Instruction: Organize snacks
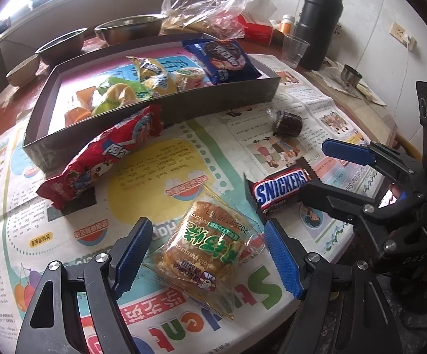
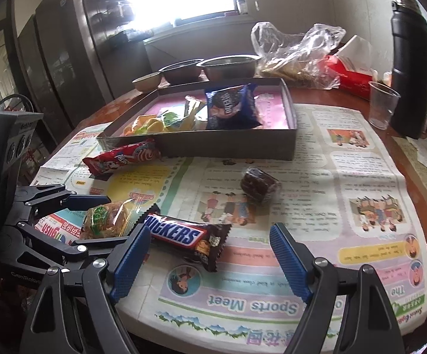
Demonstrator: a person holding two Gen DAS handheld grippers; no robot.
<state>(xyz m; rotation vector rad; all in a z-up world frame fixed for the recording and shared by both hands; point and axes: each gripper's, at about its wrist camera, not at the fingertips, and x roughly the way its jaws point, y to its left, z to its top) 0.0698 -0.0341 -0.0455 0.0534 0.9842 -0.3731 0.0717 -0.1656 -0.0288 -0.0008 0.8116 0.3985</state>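
Our left tongs (image 1: 206,253) stand open around the wrapped pastry (image 1: 204,253) on the newspaper-covered table (image 1: 325,103), not gripping it. Our right tongs (image 2: 210,261) gape open and empty beside the Snickers bar (image 2: 184,236); the box (image 2: 228,144) already holds several snacks.

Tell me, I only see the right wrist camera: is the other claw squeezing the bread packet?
Observer: No. The left claw is open, with one blue pad on each side of the bread packet.
Operator: What's next to the black bottle that I can't see?
Observer: A small metal cup stands on crumpled paper to the right of the black bottle.
Operator: Is anything on the wall there?
Observer: Yes, a wall socket, higher up than the cup.
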